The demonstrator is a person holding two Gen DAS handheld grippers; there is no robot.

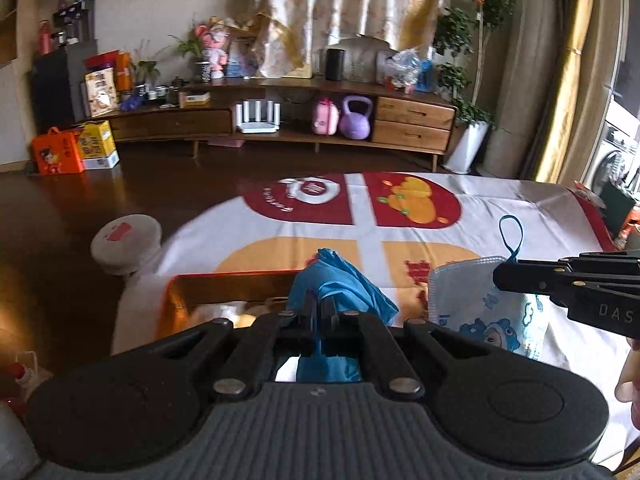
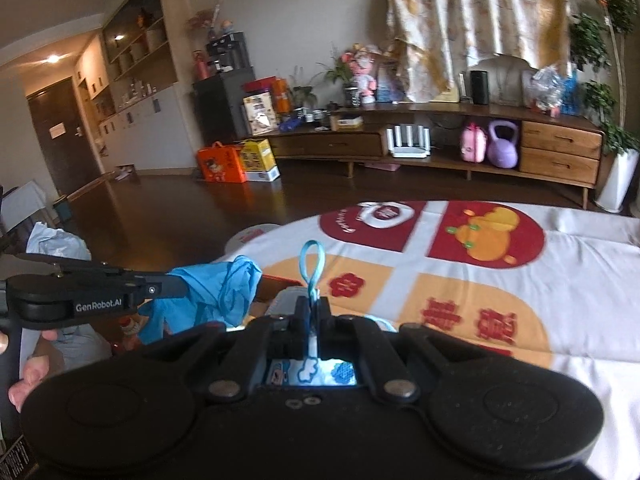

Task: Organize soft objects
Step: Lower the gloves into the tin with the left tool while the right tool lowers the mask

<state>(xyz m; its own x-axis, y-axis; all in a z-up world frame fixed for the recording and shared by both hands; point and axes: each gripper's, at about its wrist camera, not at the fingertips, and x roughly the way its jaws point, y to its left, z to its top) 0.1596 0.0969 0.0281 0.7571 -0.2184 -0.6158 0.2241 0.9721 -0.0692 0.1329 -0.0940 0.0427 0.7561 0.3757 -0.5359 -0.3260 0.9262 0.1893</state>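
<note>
My left gripper (image 1: 319, 307) is shut on a crumpled blue glove (image 1: 340, 280) and holds it above the near edge of the table; the glove also shows in the right wrist view (image 2: 216, 292), hanging from the left gripper (image 2: 176, 280). My right gripper (image 2: 314, 306) is shut on a white child's face mask with blue cartoon prints (image 2: 316, 374), its blue ear loop (image 2: 310, 264) sticking up between the fingers. In the left wrist view the mask (image 1: 480, 304) hangs from the right gripper (image 1: 500, 276), to the right of the glove.
The table wears a white cloth with red and orange panels (image 1: 360, 232). An orange-rimmed box (image 1: 224, 292) sits under the left gripper. A round white stool (image 1: 124, 240) stands left of the table. A wooden TV cabinet (image 1: 320, 120) lines the far wall.
</note>
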